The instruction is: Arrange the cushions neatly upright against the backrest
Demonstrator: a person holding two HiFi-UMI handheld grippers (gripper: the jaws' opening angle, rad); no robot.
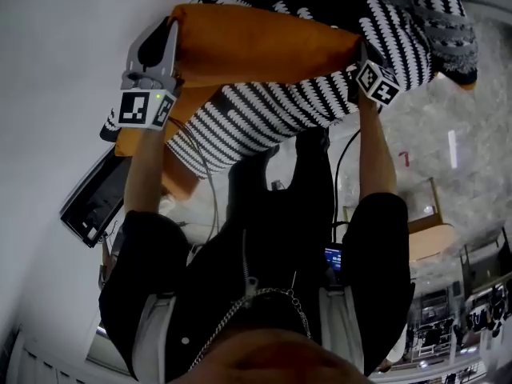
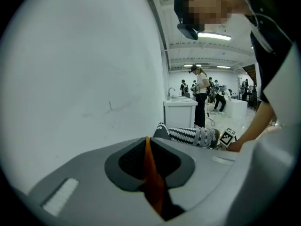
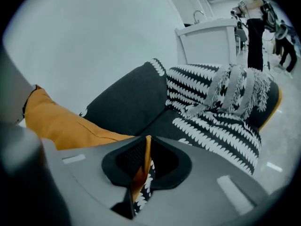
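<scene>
Left gripper (image 2: 149,157): I read the jaws as nearly together, clamped on a thin orange fabric edge that stands upright in the slot between them.
Left gripper, head view (image 1: 171,34): it bites the left corner of the orange cushion (image 1: 264,46).
Right gripper (image 3: 143,161): the jaws stand at a narrow gap, pressed on an orange edge of the same cushion (image 3: 56,124). A strip of black-and-white patterned cloth lies in the slot beside that edge.
Doubt: I cannot tell from the right gripper view whether that patterned strip belongs to the cushion or to the throw below it.
Right gripper, head view (image 1: 362,53): it holds the cushion's right corner, with its marker cube just beside the grip.
Cushion position: it hangs stretched between the two grippers, its long edge roughly level and clear of the seat. It sits in front of the patterned throw (image 1: 264,114).
Sofa (image 3: 127,102): dark grey, with the backrest near the white wall (image 2: 84,79). The throw (image 3: 211,126) drapes over its seat, and a fringed grey piece (image 3: 237,93) lies on top at the far end.
Operator: both forearms reach out to the grippers.
</scene>
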